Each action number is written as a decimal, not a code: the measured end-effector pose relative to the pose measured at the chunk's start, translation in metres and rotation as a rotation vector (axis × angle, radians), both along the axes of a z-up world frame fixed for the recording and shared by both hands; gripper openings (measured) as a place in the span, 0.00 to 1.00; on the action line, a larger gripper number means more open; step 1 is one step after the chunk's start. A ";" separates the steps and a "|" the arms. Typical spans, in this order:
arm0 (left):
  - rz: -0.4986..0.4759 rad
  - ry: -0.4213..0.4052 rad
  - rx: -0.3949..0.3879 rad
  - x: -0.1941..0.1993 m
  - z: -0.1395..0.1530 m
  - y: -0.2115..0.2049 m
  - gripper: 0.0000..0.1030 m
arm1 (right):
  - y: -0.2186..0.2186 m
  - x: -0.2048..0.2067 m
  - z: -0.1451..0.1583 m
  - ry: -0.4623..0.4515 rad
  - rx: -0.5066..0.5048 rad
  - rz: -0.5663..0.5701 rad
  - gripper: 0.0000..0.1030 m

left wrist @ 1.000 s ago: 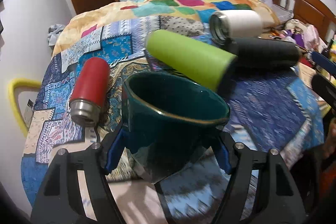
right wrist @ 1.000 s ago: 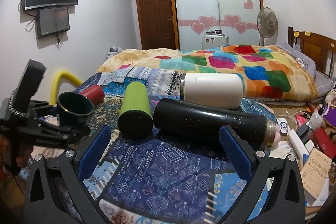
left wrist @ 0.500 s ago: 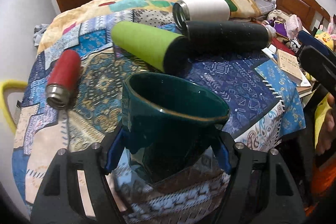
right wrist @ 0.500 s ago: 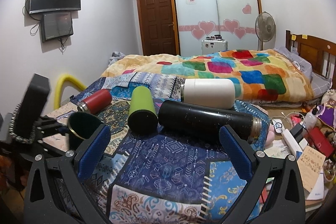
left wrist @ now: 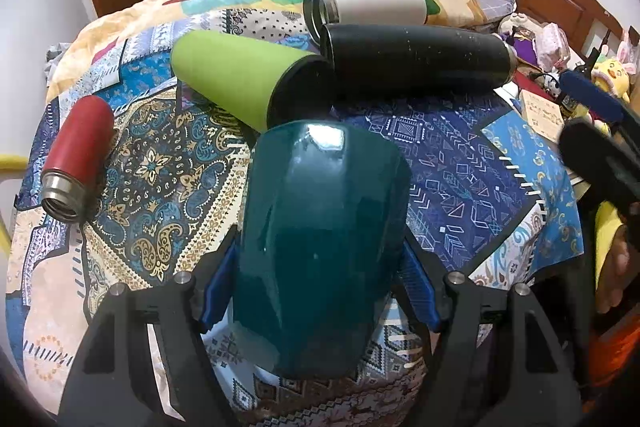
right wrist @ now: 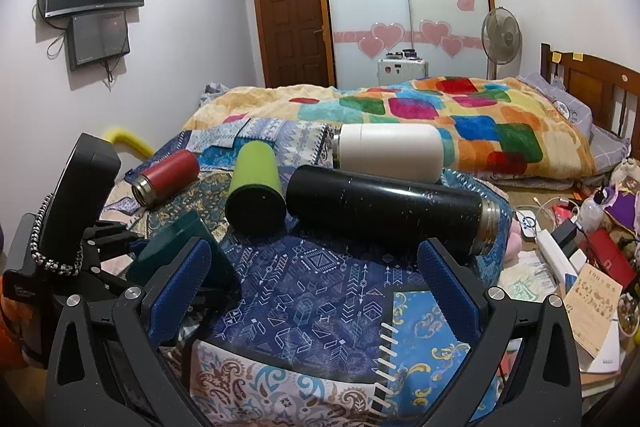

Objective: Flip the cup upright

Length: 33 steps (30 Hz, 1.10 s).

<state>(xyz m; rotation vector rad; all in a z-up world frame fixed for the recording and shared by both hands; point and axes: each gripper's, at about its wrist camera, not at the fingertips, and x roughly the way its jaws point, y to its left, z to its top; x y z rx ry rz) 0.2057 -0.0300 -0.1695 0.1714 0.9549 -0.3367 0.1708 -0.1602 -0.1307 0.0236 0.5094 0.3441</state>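
Note:
My left gripper (left wrist: 320,287) is shut on a dark teal cup (left wrist: 320,247), its blue pads pressing both sides. The cup is tipped so its flat base faces away from me toward the table; its mouth is hidden. In the right wrist view the cup (right wrist: 180,247) shows at lower left, tilted, held by the left gripper (right wrist: 116,259) above the patterned cloth. My right gripper (right wrist: 316,291) is open and empty over the blue part of the cloth, near the table's front right.
Several bottles lie on their sides on the patterned cloth (left wrist: 460,163): a red one (left wrist: 76,155) at left, a green one (left wrist: 244,83), a black one (left wrist: 416,63) and a white one (left wrist: 364,3) behind. A bed (right wrist: 440,111) lies beyond; clutter (right wrist: 592,259) sits right.
The left gripper has turned the teal cup over: its open mouth faced up toward me before, and now its base faces away. The right gripper moved a little nearer the table.

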 end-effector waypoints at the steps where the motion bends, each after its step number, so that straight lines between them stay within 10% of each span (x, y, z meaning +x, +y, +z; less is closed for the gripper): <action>1: -0.005 -0.001 -0.003 -0.001 0.003 0.000 0.73 | 0.000 0.000 -0.001 0.003 0.000 0.001 1.00; 14: 0.123 -0.240 -0.011 -0.042 0.060 0.055 0.98 | 0.017 0.003 -0.015 0.049 -0.035 0.044 1.00; 33: 0.189 -0.163 -0.070 -0.043 0.018 0.084 0.98 | 0.046 0.023 -0.029 0.092 -0.119 0.071 1.00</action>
